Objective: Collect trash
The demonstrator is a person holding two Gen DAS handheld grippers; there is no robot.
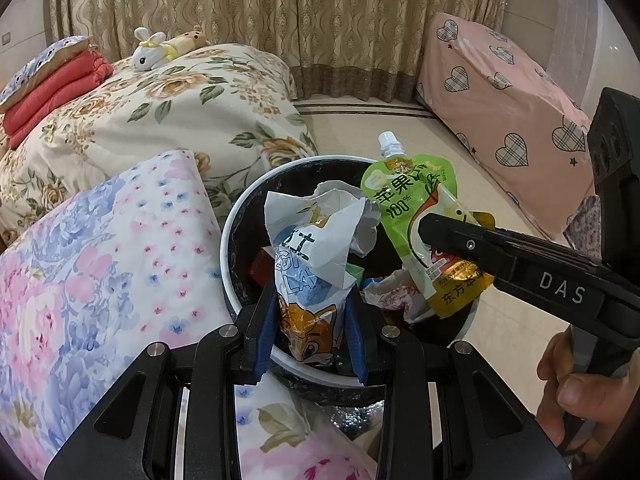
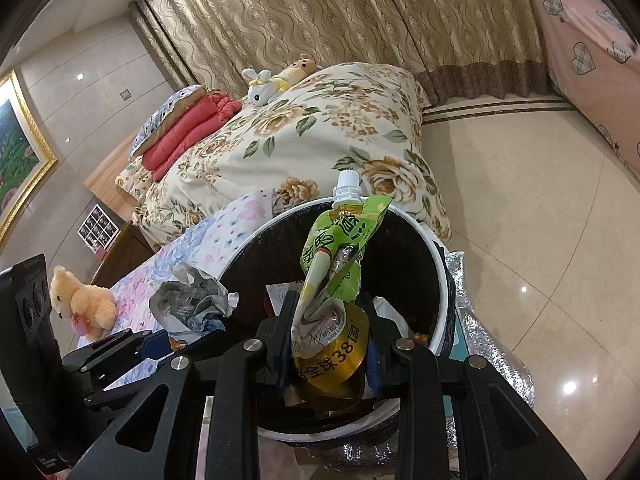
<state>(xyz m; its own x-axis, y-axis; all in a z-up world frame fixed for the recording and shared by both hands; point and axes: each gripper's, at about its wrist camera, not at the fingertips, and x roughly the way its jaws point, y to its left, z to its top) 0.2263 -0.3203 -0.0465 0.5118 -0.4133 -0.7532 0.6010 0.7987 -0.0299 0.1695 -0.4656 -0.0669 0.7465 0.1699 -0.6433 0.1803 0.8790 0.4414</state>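
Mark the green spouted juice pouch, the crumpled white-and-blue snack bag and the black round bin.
Green spouted juice pouch (image 1: 404, 196), left wrist view, printed front.
Crumpled white-and-blue snack bag (image 1: 304, 268), left wrist view, middle.
Black round bin (image 2: 438, 276), right wrist view, white rim.

Soft, even indoor light fills both views, bright enough to show colours clearly, with only faint shadows. Ceiling lamps show as small white glare spots on the glossy floor (image 2: 532, 264) and on the wall (image 2: 80, 92) in the right wrist view. Both pictures are sharp at the middle. Fisheye distortion bends the curtain (image 1: 280, 20), and the corners fall black.
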